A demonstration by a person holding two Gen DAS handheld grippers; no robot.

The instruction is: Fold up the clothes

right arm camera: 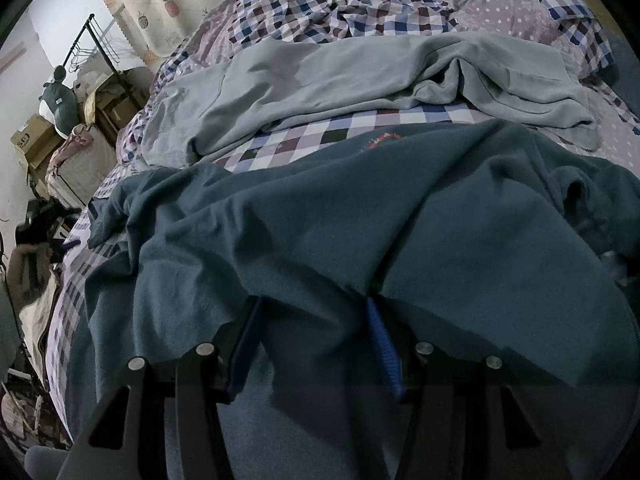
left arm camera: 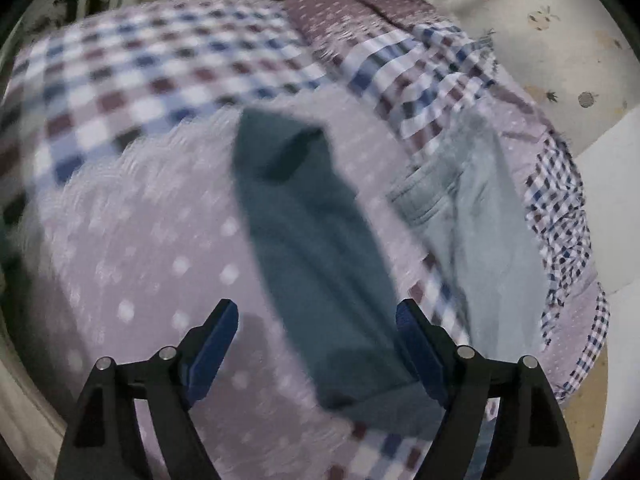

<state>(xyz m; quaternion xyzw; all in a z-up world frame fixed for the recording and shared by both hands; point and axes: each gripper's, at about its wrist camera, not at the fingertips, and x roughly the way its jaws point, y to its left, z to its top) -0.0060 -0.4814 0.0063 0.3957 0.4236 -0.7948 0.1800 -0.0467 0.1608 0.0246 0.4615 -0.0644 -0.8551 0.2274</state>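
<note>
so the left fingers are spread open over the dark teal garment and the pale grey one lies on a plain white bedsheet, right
Not quite. The bedding under the pale grey garment is checked in blue, maroon and white, not plain white; the right wrist view shows it clearly. The rest holds: the left fingers are spread open over the dark teal garment.

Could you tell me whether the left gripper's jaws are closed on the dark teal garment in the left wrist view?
No. The left gripper has its jaws standing wide apart, and the dark teal garment lies between them on the bedspread, untouched by either one.
</note>
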